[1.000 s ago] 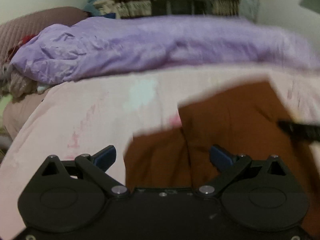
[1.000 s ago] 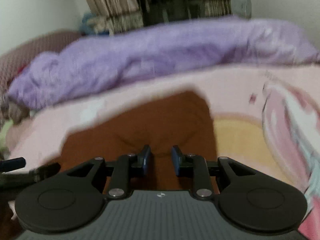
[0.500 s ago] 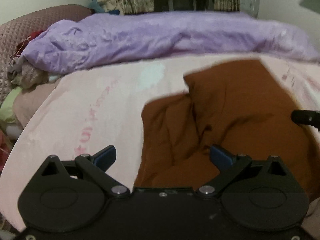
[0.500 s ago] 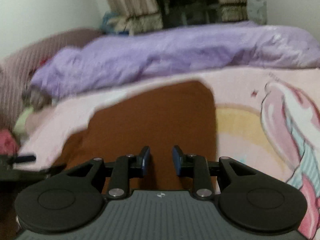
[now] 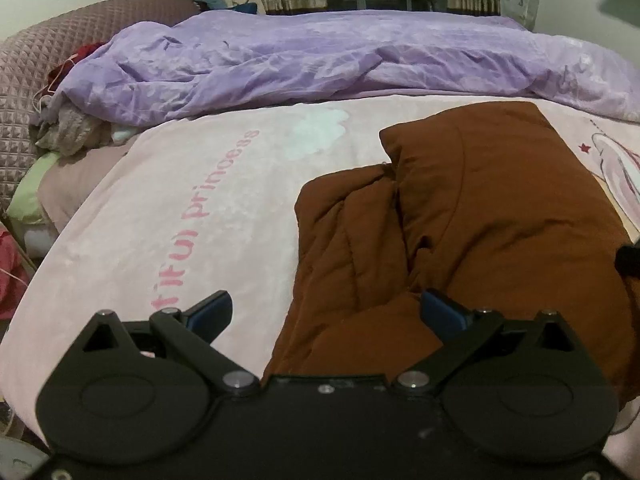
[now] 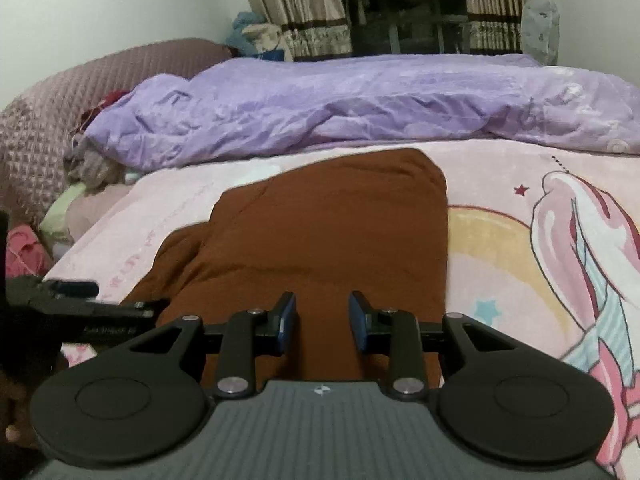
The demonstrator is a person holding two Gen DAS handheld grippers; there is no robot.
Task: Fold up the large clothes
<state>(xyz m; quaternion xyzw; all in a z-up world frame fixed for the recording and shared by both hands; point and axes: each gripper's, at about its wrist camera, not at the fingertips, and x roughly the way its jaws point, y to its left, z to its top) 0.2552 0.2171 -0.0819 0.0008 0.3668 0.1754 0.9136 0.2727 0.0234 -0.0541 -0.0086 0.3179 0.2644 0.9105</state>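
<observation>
On the bed, we see a pink blanket (image 5: 168, 208) spread flat, with a rumpled purple duvet (image 5: 320, 60) along its far side and a quilted headboard (image 5: 32, 80) at the left. The brown garment (image 5: 480, 216) lies folded on the blanket, nearer the right.

The left wrist view alone shows the garment's layered structure: a quilted lower panel with a smoother flap folded over it. It also shows pink lettering on the blanket, of which "Princess" is legible; the preceding word is partly cut off by the gripper. The right wrist view alone shows the blanket's unicorn print (image 6: 580, 240) to the right of the garment, and the garment (image 6: 320, 232) as a plain rectangle with a straight right edge.

The left gripper (image 5: 326, 316) stands wide, nothing between its fingers; its left pad is over bare blanket, its right pad over the garment's near edge. In the right wrist view it appears at the left margin (image 6: 76, 304).

The right gripper (image 6: 322, 320) is narrowly parted and has just been opening. We see only the garment's near surface through the gap, and nothing is gripped.
</observation>
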